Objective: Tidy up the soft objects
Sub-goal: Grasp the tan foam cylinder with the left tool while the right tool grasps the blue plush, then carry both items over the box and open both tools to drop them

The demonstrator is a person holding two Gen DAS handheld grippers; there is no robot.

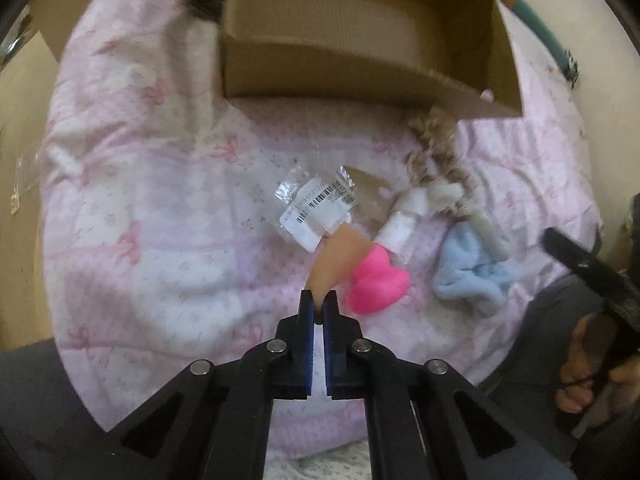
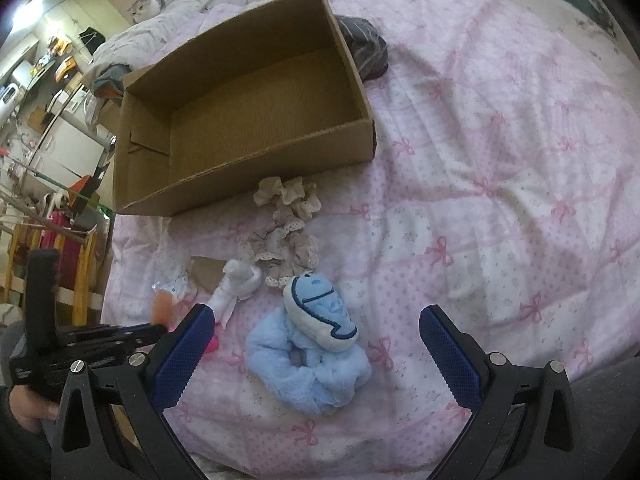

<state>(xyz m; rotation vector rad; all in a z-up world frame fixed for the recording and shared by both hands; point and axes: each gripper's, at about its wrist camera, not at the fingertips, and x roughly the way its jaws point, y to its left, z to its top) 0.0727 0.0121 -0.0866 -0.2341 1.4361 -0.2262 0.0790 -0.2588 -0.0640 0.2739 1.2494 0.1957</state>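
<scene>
My left gripper [image 1: 319, 300] is shut on a soft peach-coloured piece [image 1: 336, 260] and holds it above the pink quilt. It also shows in the right wrist view [image 2: 162, 304]. A pink heart-shaped sponge [image 1: 378, 282] lies just right of it. My right gripper [image 2: 316, 332] is open, its jaws either side of a fluffy blue scrunchie with a whale plush [image 2: 312, 344]. The scrunchie also shows in the left wrist view [image 1: 472, 276]. Beige lace scrunchies [image 2: 286, 224] and a white soft item [image 2: 236, 284] lie before the open, empty cardboard box [image 2: 244, 156].
A clear plastic wrapper with a barcode label [image 1: 316, 204] lies on the quilt [image 2: 500, 160]. A dark striped cloth [image 2: 364, 46] sits behind the box. Furniture and clutter stand off the bed's left edge [image 2: 52, 120].
</scene>
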